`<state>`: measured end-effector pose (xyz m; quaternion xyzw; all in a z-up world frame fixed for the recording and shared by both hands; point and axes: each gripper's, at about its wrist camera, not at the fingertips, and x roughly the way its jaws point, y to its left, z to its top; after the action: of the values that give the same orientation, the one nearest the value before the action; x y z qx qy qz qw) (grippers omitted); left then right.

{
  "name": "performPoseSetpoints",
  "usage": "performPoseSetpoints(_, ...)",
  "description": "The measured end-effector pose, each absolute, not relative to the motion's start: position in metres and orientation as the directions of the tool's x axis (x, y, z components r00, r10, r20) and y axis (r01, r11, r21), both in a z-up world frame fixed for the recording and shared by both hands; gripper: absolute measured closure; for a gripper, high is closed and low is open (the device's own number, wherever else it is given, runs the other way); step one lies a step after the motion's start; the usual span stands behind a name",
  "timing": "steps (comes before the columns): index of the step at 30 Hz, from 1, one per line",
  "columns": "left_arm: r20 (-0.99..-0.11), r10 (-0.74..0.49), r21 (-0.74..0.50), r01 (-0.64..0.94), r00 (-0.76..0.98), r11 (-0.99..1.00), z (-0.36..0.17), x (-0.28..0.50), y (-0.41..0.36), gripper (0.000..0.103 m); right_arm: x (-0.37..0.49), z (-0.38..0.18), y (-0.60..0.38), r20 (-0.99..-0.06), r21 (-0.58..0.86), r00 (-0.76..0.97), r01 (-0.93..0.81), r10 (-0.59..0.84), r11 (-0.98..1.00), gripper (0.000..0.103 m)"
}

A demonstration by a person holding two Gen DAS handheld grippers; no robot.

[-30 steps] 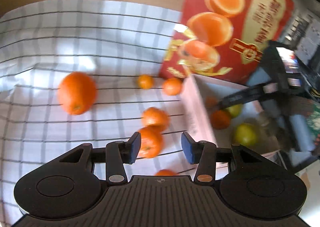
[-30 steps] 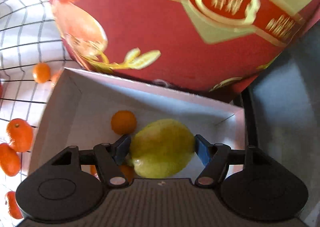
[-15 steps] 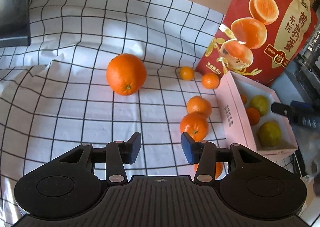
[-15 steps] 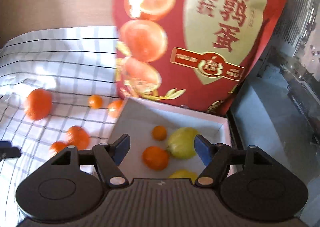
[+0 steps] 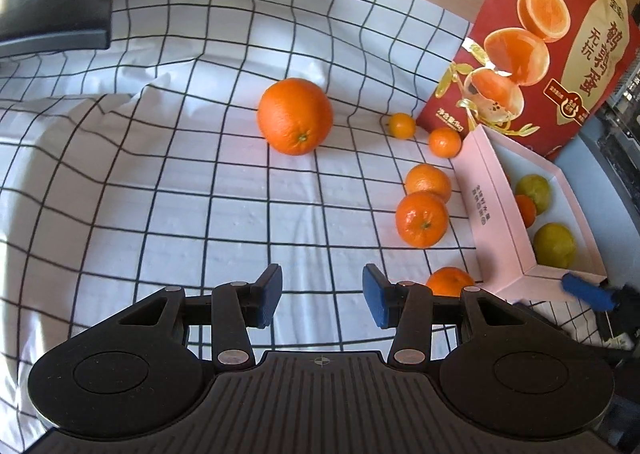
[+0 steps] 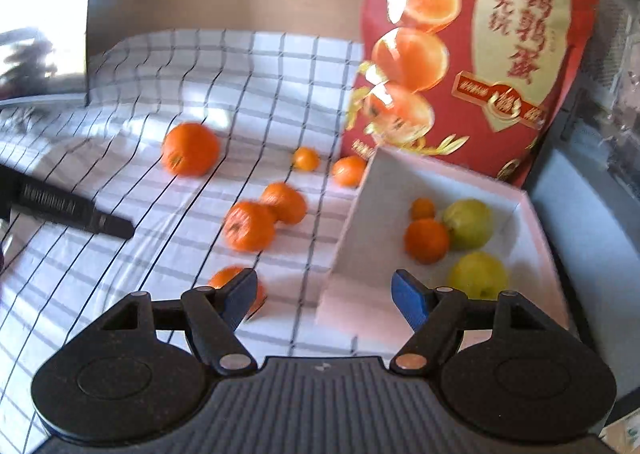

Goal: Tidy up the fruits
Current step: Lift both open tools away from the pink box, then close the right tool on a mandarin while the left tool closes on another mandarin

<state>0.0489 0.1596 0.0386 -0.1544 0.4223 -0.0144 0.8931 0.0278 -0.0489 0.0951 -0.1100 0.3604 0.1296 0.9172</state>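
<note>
The red bag (image 5: pixel 552 38) standing behind the pink box (image 5: pixel 496 214) carries large red Chinese characters on its gold panel, reading 鹌鹑蛋, with smaller 无抗 beside them; the small print near its lower left corner and on its round red badge is too fine to read. The outer wall of the pink box bears a short line of small print, too small to make out. A black bar (image 6: pixel 68 210) at the left edge of the right wrist view has pale lettering, blurred past reading.

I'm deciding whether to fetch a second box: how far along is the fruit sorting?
Done: the pink box holds two yellow-green fruits and two small oranges. In hand: nothing; the left gripper and the right gripper are both empty. Left: the big orange and five smaller ones lie on the checked cloth.
</note>
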Motion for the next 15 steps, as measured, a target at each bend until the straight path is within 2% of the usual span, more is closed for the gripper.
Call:
performPoseSetpoints(4, -0.739, -0.156, -0.289, -0.1, 0.656, 0.952, 0.041, 0.042, 0.161, 0.054, 0.024, 0.08, -0.036, -0.701, -0.081, 0.69, -0.332, 0.183, 0.94, 0.03)
performPoseSetpoints(8, -0.744, -0.151, -0.286, -0.106, 0.651, 0.952, 0.039, 0.037, 0.166, 0.054, 0.022, 0.074, -0.021, -0.686, -0.1, 0.699, -0.365, 0.202, 0.925, 0.046)
performPoseSetpoints(15, -0.728, -0.2, -0.312, -0.056, 0.655, 0.949, 0.04, 0.032, 0.17, 0.054, 0.038, 0.057, 0.01, -0.698, -0.169, 0.691, -0.413, 0.187, 0.895, 0.046)
